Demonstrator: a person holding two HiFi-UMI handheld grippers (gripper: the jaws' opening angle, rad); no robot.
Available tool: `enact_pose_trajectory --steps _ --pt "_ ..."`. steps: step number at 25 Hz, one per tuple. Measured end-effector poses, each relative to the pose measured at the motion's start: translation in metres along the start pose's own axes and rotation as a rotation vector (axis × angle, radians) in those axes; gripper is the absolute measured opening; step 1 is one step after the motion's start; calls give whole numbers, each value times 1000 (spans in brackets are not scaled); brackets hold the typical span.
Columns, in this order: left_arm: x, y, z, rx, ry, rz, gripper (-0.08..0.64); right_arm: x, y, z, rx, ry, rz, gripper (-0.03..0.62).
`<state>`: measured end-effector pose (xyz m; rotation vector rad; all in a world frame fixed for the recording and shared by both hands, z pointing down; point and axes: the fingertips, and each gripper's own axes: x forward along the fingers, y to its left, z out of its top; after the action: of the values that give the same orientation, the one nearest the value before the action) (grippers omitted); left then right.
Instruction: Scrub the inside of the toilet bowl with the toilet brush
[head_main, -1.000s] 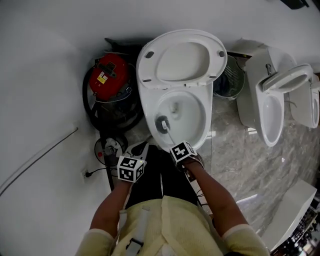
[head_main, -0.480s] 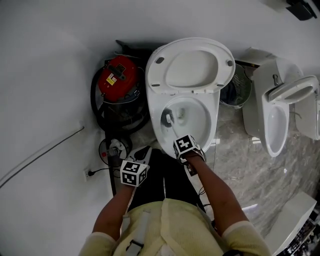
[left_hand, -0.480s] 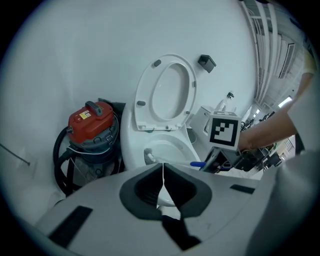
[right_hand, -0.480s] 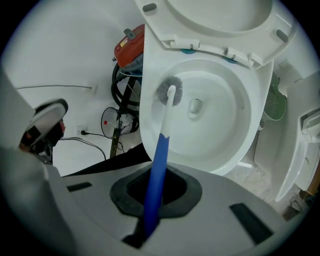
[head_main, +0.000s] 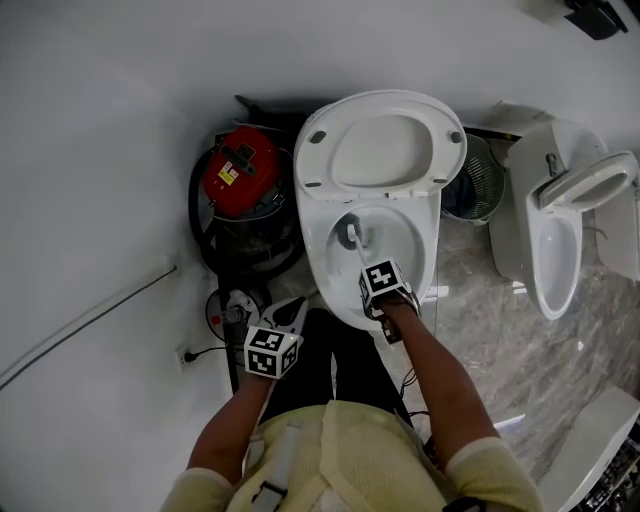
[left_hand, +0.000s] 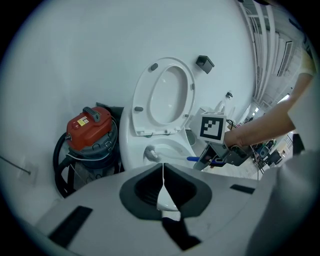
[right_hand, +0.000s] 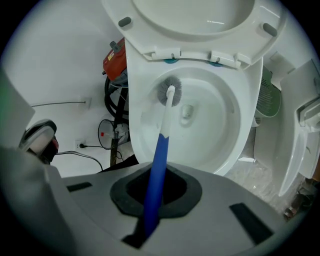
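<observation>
Toilet brush (right_hand: 161, 145), clamped in the right tool (right_hand: 155, 195), sits at the rear wall of the toilet bowl (right_hand: 225, 117); a hard stroke could flick water out; left tool (left_hand: 163, 192) closed, empty.

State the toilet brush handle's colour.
The toilet brush handle is blue; right gripper view shows it best.

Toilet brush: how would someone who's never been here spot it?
Find the white toilet with its lid up, beside the red vacuum cleaner. Inside its bowl leans the toilet brush, held in the jaws of the right gripper. It's the only thing with a blue handle and grey bristles.
</observation>
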<state>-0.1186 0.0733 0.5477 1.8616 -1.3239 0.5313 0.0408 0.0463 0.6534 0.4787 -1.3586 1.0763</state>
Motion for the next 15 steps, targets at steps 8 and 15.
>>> enact_pose_trajectory --steps 8,15 --pt "7 -5 18 34 -7 -25 15 -10 -21 4 101 -41 14 15" --pt "15 -15 33 87 -12 -69 15 -22 -46 -9 225 -79 3 15"
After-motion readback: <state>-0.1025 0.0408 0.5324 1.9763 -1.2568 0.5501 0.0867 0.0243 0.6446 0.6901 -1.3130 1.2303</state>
